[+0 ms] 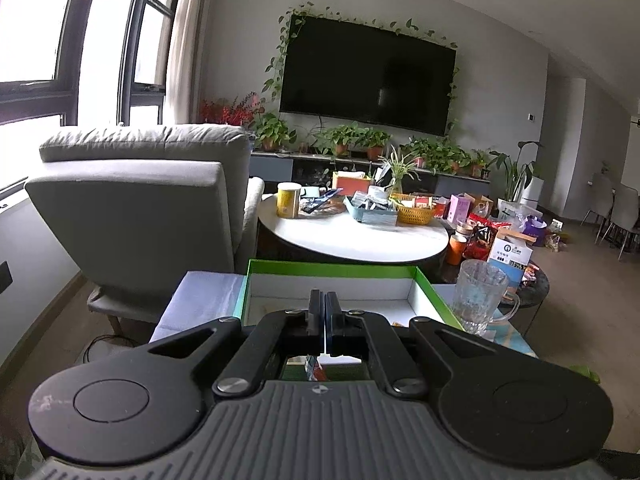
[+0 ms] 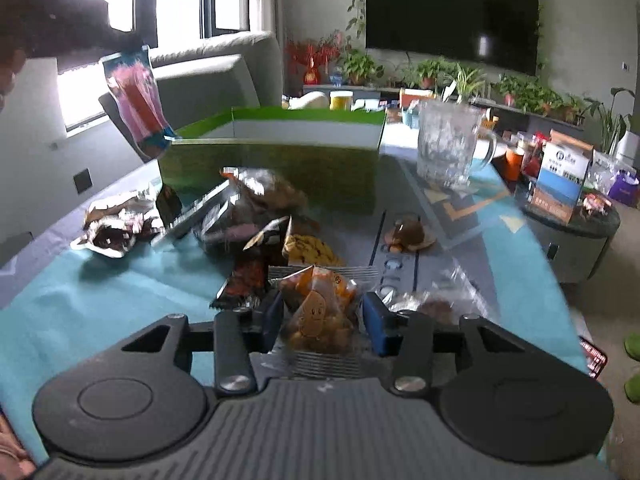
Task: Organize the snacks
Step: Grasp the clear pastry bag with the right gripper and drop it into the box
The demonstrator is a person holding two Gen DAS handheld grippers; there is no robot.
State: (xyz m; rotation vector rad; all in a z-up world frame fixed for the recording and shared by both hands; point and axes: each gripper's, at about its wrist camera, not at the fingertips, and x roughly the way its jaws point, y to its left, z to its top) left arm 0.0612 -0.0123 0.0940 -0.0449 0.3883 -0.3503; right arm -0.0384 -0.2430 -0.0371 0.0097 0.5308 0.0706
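My left gripper [image 2: 132, 46] is pinched tight on the top edge of a pink-and-blue foil snack packet [image 2: 136, 104], which hangs in the air just over the near-left corner of the green cardboard box with the white inside [image 2: 280, 148]; in my left wrist view the jaws meet with no gap and only a sliver of the packet shows beneath them, above the box's open interior [image 1: 332, 292]. What I can see of that interior looks bare, so I judge the sorting has hardly begun. In front of the box, on the teal tablecloth [image 2: 100, 300], lie a crumpled silver-and-brown wrapper [image 2: 116, 224], a clear bag of dark snacks [image 2: 256, 204], a black-and-red sachet [image 2: 248, 276] and a small yellow packet [image 2: 312, 250], all still to be moved. My right gripper [image 2: 322, 312] straddles a clear pouch of orange-yellow puffs [image 2: 320, 308], the blue pads at a middling width just beside its 2 flanks; I cannot tell whether they press it yet. A ribbed glass mug [image 2: 448, 148] stands right of the box.
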